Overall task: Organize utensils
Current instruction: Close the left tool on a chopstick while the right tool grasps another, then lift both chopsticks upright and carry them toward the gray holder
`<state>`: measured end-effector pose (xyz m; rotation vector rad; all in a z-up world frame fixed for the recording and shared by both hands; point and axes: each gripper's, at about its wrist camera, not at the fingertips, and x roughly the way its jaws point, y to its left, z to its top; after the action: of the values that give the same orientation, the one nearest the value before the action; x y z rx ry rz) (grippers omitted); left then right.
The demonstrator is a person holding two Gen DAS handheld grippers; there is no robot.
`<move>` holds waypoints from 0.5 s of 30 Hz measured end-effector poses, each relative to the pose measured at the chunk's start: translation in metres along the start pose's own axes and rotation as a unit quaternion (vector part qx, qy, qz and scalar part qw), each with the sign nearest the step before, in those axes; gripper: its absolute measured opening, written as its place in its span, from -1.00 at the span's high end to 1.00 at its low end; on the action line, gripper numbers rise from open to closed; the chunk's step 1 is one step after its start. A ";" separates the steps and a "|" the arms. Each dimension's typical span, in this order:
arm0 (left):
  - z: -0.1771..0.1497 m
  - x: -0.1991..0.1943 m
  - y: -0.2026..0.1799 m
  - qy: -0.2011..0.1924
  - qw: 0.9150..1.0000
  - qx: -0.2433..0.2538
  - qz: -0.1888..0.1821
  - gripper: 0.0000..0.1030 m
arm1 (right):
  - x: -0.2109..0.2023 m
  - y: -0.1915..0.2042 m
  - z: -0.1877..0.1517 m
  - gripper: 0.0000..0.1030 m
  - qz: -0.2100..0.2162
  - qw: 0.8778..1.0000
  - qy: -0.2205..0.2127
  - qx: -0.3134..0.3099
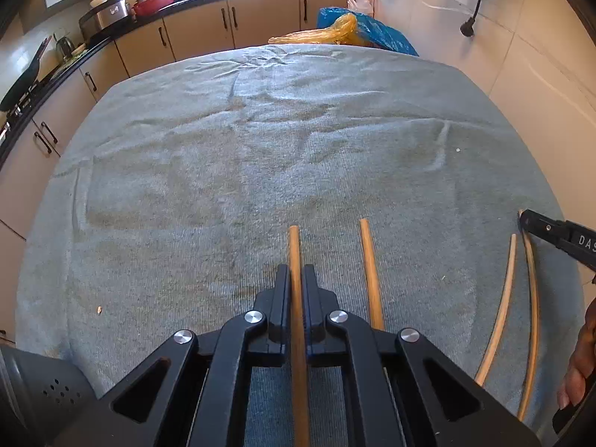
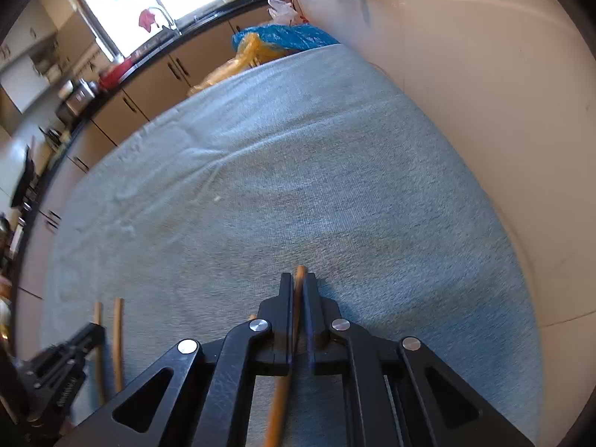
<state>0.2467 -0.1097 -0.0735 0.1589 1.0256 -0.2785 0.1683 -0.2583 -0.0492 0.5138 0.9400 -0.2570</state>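
Note:
My left gripper (image 1: 296, 270) is shut on a wooden chopstick (image 1: 294, 246) that lies lengthwise on the towel. A second chopstick (image 1: 370, 272) lies just to its right, untouched. Two more chopsticks (image 1: 501, 316) lie near the table's right edge; my right gripper (image 1: 530, 223) is at the far end of the outer one (image 1: 533, 320). In the right wrist view, my right gripper (image 2: 298, 280) is shut on that chopstick (image 2: 300, 271), whose tip pokes out past the pads. My left gripper (image 2: 87, 337) shows at the lower left with its pair of chopsticks (image 2: 117, 335).
A blue-grey towel (image 1: 260, 149) covers the table. Blue and yellow plastic bags (image 1: 357, 29) sit beyond its far edge. Cabinets and a dark counter (image 1: 208, 33) run along the back and left, a tiled wall (image 2: 484, 93) on the right. A grey perforated container (image 1: 48, 391) stands at lower left.

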 end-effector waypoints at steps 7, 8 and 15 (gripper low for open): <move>-0.008 -0.035 0.009 -0.042 0.999 -0.006 -0.018 0.89 | -0.036 0.004 -0.011 0.91 0.035 0.998 -0.051 0.001; -0.009 -0.041 0.009 -0.050 0.999 -0.006 -0.020 0.89 | -0.041 0.005 -0.013 0.92 0.040 0.998 -0.056 0.002; -0.027 -0.103 0.010 -0.126 0.991 0.001 -0.034 0.89 | -0.098 0.023 -0.034 0.92 0.080 0.987 -0.136 -0.027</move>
<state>0.1775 -0.0772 0.0018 0.0877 0.7814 -0.3517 0.0981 -0.2222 0.0217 0.4871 0.6350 -0.1511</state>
